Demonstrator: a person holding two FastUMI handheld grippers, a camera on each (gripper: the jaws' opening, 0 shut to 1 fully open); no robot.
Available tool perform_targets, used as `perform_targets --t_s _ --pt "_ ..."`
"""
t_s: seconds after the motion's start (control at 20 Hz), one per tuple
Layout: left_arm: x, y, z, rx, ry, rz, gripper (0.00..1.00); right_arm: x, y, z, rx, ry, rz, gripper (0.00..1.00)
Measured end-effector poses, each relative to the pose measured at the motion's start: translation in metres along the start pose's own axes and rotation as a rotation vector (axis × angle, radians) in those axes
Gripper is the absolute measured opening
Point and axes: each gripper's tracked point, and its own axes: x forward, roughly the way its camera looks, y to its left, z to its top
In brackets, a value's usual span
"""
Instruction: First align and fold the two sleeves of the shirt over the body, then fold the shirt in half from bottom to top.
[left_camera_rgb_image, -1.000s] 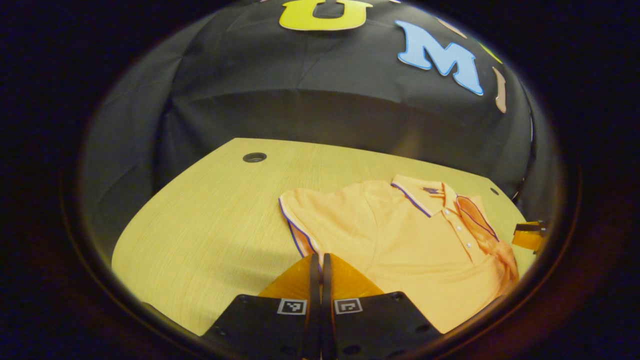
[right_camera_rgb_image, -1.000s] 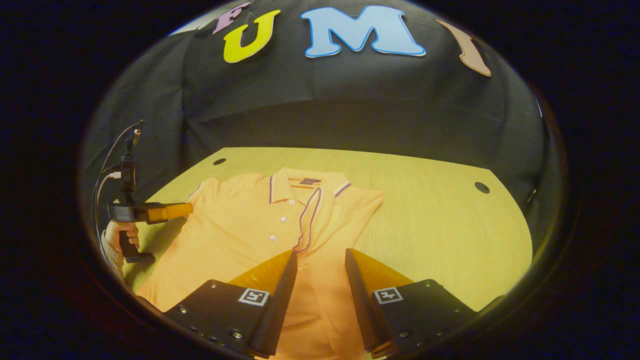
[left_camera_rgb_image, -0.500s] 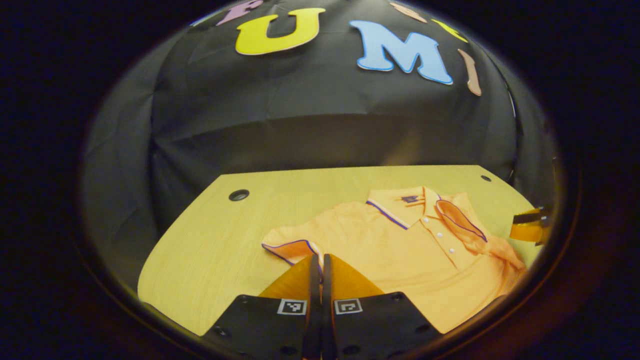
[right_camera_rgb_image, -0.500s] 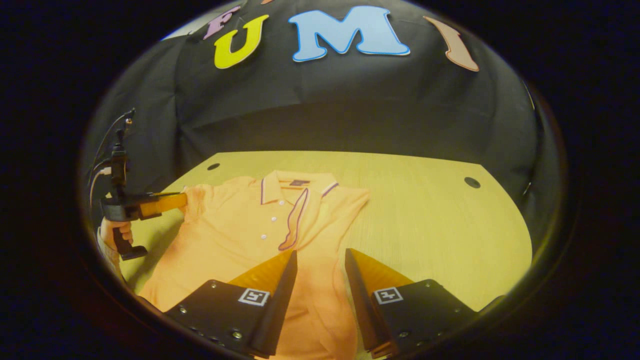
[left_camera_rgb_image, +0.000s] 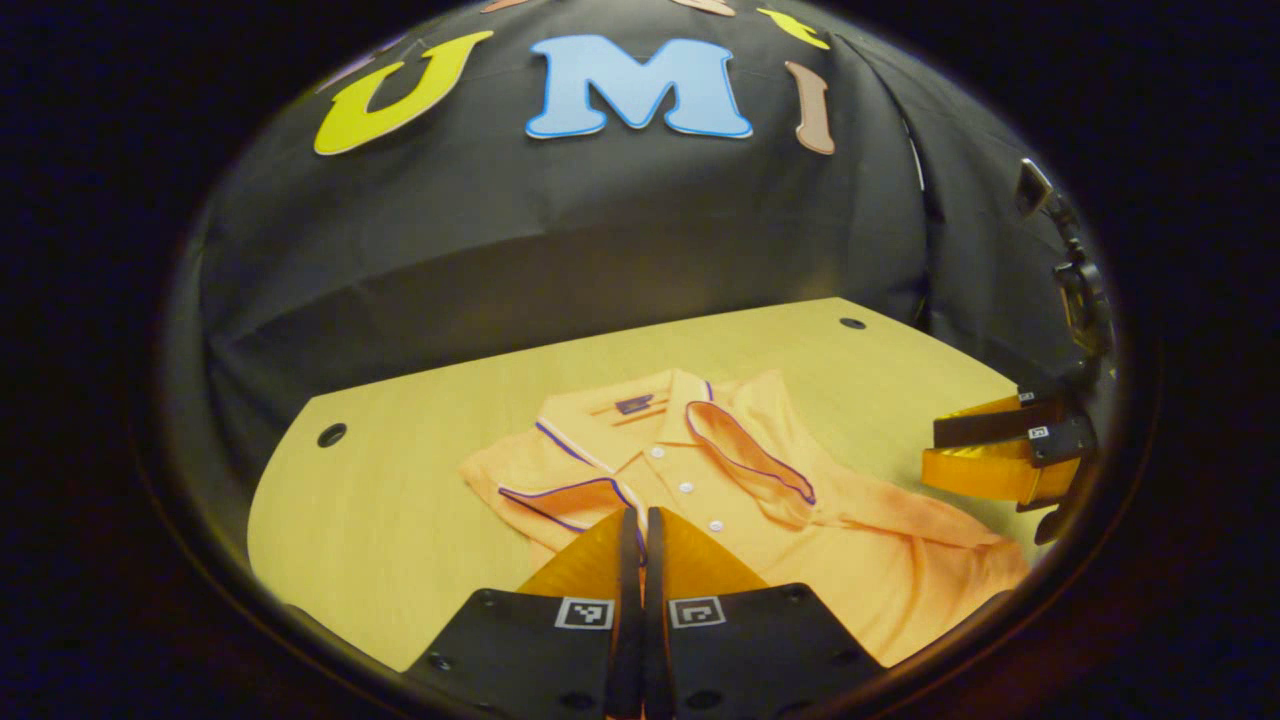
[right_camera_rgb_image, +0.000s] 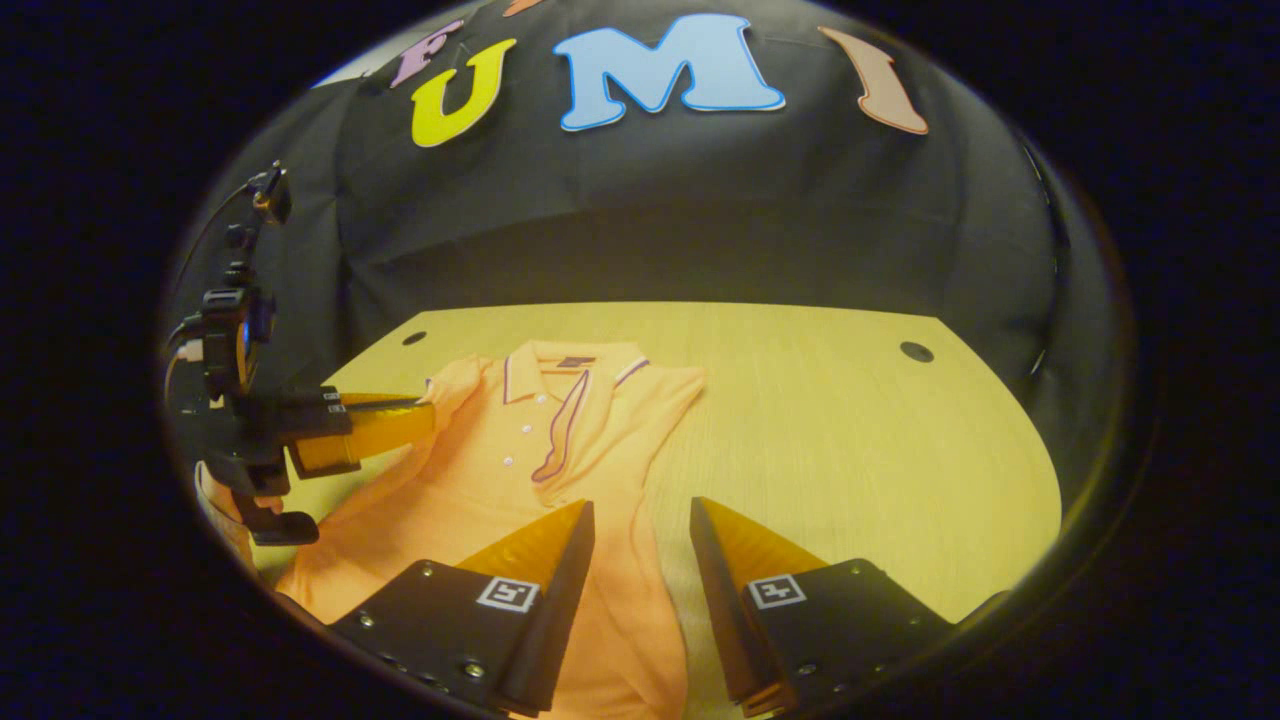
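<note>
Now, my left tongs (left_camera_rgb_image: 636, 520) pinched on shirt's left sleeve (left_camera_rgb_image: 565, 497), sleeve lifted over chest. Shirt (right_camera_rgb_image: 520, 470) flat on surface (right_camera_rgb_image: 850, 440), collar far from both tongs, hem near. Right sleeve (left_camera_rgb_image: 745, 450) lies folded over placket, just ahead of left tongs. My right tongs (right_camera_rgb_image: 640, 525) spread wide, hovering above shirt's right edge, holding nothing.

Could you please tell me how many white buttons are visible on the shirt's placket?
3, in a row down the placket of the shirt: top, middle, lowest. The left gripper may hide more.
</note>
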Motion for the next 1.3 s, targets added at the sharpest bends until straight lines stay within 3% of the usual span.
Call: perform_targets --t_s 0.15,0.3,0.45,0.5,0.55,0.6,0.75,0.95,1.0,1.05,1.1,1.2,1.3 --pt "0.005 -0.027 -0.004 0.012 0.020 -0.043 0.06 -0.001 -0.007 -0.004 0.017 0.006 -0.009 0.61" --pt "0.018 -0.033 -0.023 0.025 0.069 -0.027 0.06 -0.002 -0.011 -0.008 0.032 0.012 -0.011 0.61" --pt "0.021 -0.036 -0.034 -0.003 0.085 -0.039 0.17 -0.004 -0.014 -0.011 0.036 0.018 -0.013 0.61" --pt "0.021 -0.032 -0.036 -0.007 0.082 -0.034 0.28 -0.005 -0.014 -0.012 0.038 0.020 -0.011 0.61" --pt "0.017 -0.031 -0.037 -0.005 0.078 -0.023 0.29 -0.005 -0.013 -0.012 0.043 0.021 -0.008 0.61" --pt "0.017 -0.028 -0.037 0.001 0.078 -0.014 0.48 -0.007 -0.011 -0.014 0.048 0.022 -0.005 0.61" --pt "0.004 -0.022 -0.043 -0.005 0.073 -0.002 0.86 -0.011 -0.009 -0.017 0.047 0.026 -0.001 0.61" --pt "-0.020 -0.012 -0.050 -0.018 0.072 0.015 0.88 -0.022 -0.003 -0.024 0.030 0.040 0.003 0.61" --pt "-0.028 -0.009 -0.051 -0.012 0.069 0.021 0.82 -0.025 -0.001 -0.027 0.024 0.044 0.005 0.61" --pt "-0.037 -0.007 -0.053 -0.005 0.066 0.027 0.82 -0.030 0.000 -0.029 0.016 0.049 0.008 0.61" --pt "-0.047 -0.005 -0.054 -0.001 0.061 0.030 0.88 -0.034 0.003 -0.032 0.007 0.054 0.012 0.61" --pt "-0.069 -0.004 -0.059 -0.003 0.054 0.027 0.86 -0.047 0.010 -0.039 -0.017 0.067 0.026 0.61" --pt "-0.092 -0.002 -0.069 -0.013 0.051 0.026 0.85 -0.064 0.014 -0.049 -0.046 0.082 0.033 0.75"
